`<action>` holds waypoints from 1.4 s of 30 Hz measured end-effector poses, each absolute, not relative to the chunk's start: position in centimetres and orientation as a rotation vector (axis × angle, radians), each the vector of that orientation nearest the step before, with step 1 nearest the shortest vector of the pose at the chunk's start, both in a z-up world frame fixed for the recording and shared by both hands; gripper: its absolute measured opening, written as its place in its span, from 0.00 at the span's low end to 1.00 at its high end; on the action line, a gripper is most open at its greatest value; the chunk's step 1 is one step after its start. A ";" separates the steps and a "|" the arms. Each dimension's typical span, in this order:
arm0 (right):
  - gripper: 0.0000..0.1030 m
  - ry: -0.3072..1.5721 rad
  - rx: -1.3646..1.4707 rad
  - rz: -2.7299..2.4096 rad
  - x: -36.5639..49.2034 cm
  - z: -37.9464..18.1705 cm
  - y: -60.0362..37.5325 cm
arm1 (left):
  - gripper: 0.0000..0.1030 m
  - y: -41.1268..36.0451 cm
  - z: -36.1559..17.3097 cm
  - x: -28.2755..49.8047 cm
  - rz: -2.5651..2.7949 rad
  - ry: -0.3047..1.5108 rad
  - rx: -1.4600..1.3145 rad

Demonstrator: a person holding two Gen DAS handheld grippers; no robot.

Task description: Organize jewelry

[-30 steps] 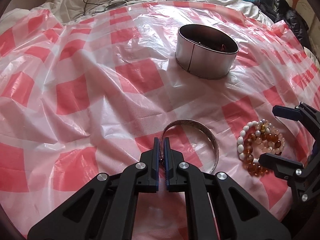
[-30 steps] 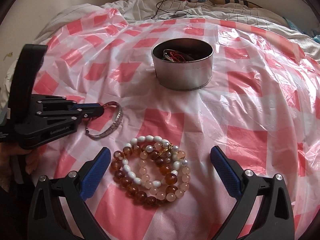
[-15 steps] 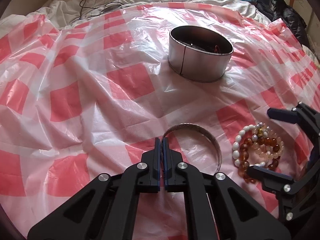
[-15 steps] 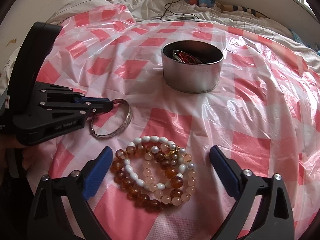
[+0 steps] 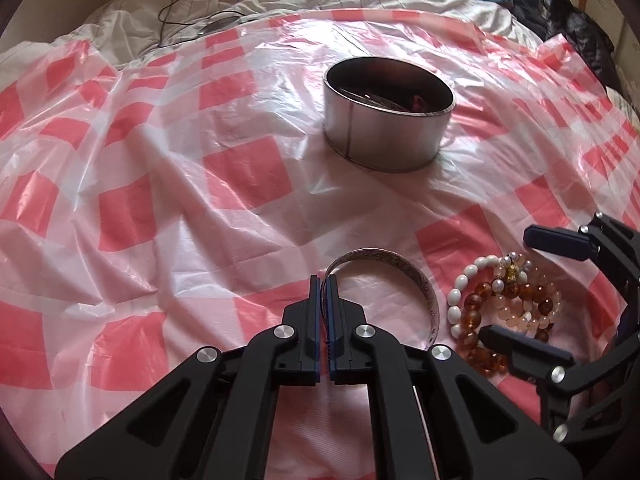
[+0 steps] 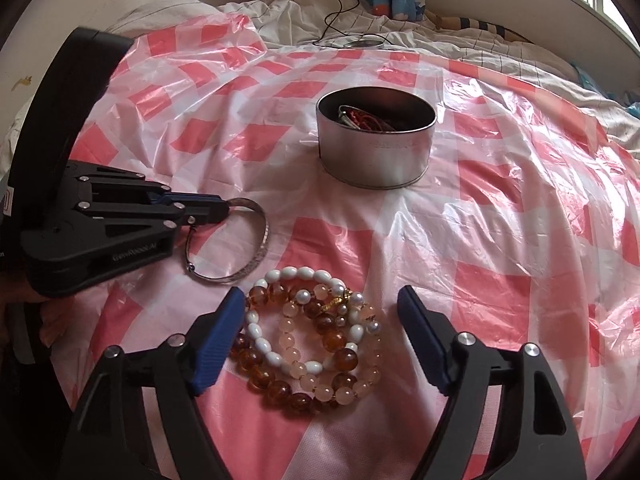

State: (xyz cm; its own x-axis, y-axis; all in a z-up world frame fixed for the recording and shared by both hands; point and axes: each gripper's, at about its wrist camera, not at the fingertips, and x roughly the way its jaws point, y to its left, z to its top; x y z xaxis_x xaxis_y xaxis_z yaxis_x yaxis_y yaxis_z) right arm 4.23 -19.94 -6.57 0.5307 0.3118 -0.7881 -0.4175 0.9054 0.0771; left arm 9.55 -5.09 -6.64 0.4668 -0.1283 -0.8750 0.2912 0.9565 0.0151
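One round metal tin (image 5: 390, 120) upright on the red-and-white checked plastic sheet (image 5: 160, 200) spread over the bed; open top, red cord and metal pieces visible inside, exact count not readable.

One silver bangle (image 5: 408, 276) on the sheet, near side of the tin and well apart from it. Left gripper (image 5: 324, 286) clamped shut on the bangle's rim, pads pressing the band from both sides; rest of the bangle resting on the sheet.

Just beside the bangle, on its right: one pile of bead bracelets (image 6: 312, 344), overlapping. Four strands distinguishable: one of white oval beads, one of large amber beads, one of pale pink beads, one of small pearls with a gold charm. Count uncertain where the strands cross.

Right gripper (image 6: 322, 336) wide apart, jaws having just narrowed slightly, straddling the bead pile. Left blue pad (image 6: 218, 344) at the edge of the amber strand, contact not certain; right pad clear of the beads. No grip on the pile.

Two grippers in total, both low over the sheet.
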 end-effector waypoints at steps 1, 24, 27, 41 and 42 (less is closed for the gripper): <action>0.78 0.914 -0.131 0.436 4.2 -6.7 -19.8 | 0.02 -5.3 -6.7 9.5 -0.262 1.056 0.179; 0.86 0.958 0.092 0.505 4.5 -6.1 -22.4 | 0.04 -4.8 -7.0 9.3 -0.294 1.081 0.151; 0.86 0.972 0.234 0.526 4.7 -5.8 -24.6 | 0.04 -4.7 -7.1 9.4 -0.296 1.086 0.146; 0.84 0.998 -0.064 0.439 3.5 -6.9 -21.3 | 0.11 -5.4 -7.3 9.3 -0.269 1.082 0.202; 0.80 0.998 -0.071 0.432 3.4 -7.0 -21.4 | 0.12 -5.4 -7.3 9.4 -0.267 1.082 0.204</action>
State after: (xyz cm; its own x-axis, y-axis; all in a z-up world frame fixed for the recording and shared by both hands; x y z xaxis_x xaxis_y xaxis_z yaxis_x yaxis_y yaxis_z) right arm 3.45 -21.36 -6.97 0.4652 0.3198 -0.8254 -0.3839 0.9131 0.1374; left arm 9.40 -5.35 -7.29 0.4429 -0.1145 -0.8892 0.3125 0.9493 0.0334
